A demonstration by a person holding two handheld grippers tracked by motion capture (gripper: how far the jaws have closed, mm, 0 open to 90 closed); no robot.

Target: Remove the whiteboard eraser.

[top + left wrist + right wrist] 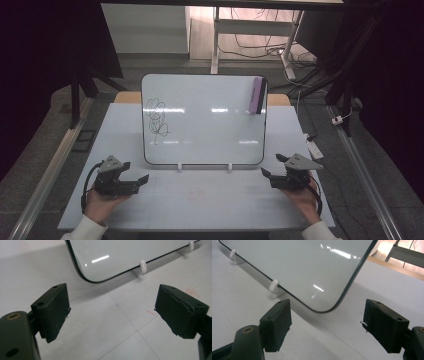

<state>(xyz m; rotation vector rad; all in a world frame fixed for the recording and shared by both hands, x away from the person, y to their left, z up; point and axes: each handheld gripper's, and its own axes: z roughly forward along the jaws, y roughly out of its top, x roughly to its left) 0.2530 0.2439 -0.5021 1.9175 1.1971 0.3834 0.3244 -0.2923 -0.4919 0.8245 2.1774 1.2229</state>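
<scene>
A whiteboard (205, 120) stands propped on small white feet (180, 166) in the middle of the table, with a black scribble (158, 119) on its left side. A purple eraser (257, 95) sticks to its upper right corner. My left gripper (136, 173) rests near the table's front left, open, nothing between its jaws. My right gripper (273, 166) sits at the front right, open too and holding nothing. The left gripper view has the whiteboard's lower left corner (87, 277) beyond the left gripper (112, 315). The right gripper view has the lower right corner (327, 307) beyond the right gripper (327, 325).
The white table (200, 200) has a faint red mark (196, 195) in front of the board. A wooden edge (277, 99) shows behind the board. Desk legs and cables (260, 47) lie on the floor beyond. Metal rails (45, 175) run along both sides.
</scene>
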